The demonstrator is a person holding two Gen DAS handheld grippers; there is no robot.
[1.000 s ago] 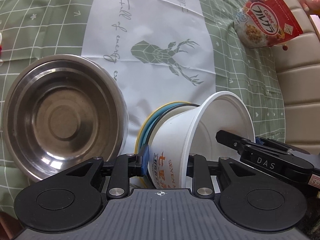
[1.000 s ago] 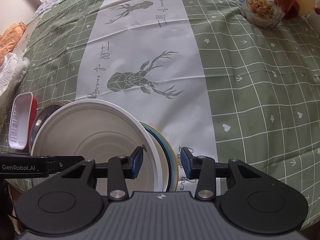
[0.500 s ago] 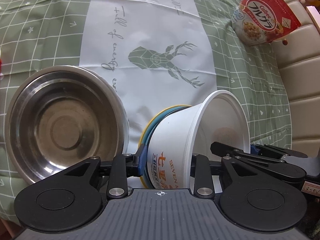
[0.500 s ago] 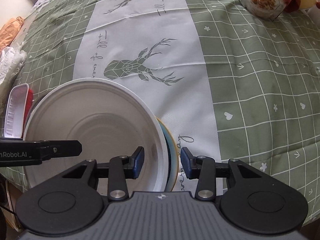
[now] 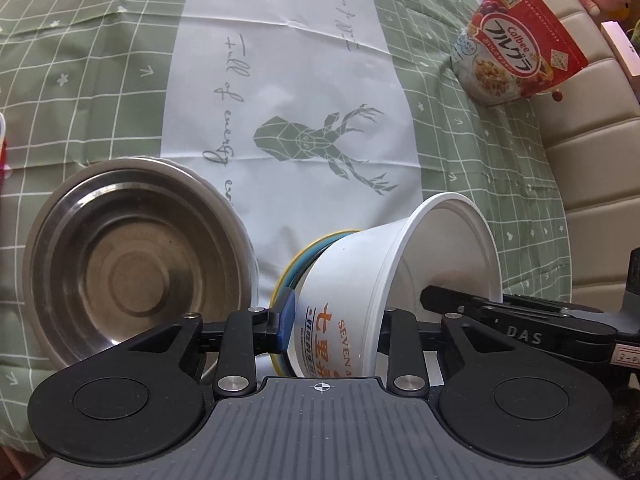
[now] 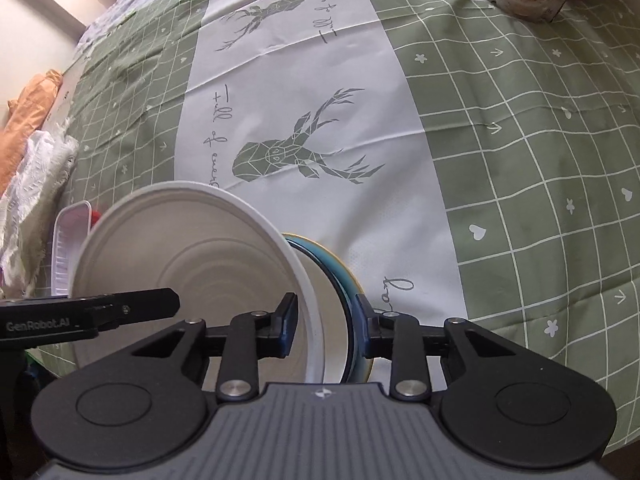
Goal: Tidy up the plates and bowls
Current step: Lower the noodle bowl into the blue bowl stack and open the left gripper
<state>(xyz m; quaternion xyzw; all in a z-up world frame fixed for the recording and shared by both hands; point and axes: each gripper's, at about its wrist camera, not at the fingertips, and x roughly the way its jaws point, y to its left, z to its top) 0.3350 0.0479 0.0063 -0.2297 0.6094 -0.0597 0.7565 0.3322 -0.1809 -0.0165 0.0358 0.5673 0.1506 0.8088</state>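
Note:
A white paper noodle bowl (image 5: 360,280) with orange print is tilted on its side, nested in a blue and yellow-rimmed bowl stack (image 5: 304,252). My left gripper (image 5: 332,322) is shut on the stack's left side. My right gripper (image 6: 322,322) is shut on the white bowl (image 6: 192,256) and the blue-rimmed bowls (image 6: 340,280) together at their right rims. The right gripper's finger (image 5: 480,304) shows reaching into the white bowl's mouth in the left wrist view. A steel bowl (image 5: 132,264) sits on the cloth to the left.
A green checked tablecloth (image 6: 500,160) with deer prints covers the table. A red cereal bag (image 5: 516,64) leans at the far right by a beige sofa (image 5: 592,168). A white foam tray (image 6: 68,248) lies at the left edge.
Both views have risen and tilted, and the bowl stack sits lower in frame. The white bowl stays tilted in both grips. The steel bowl has not moved.

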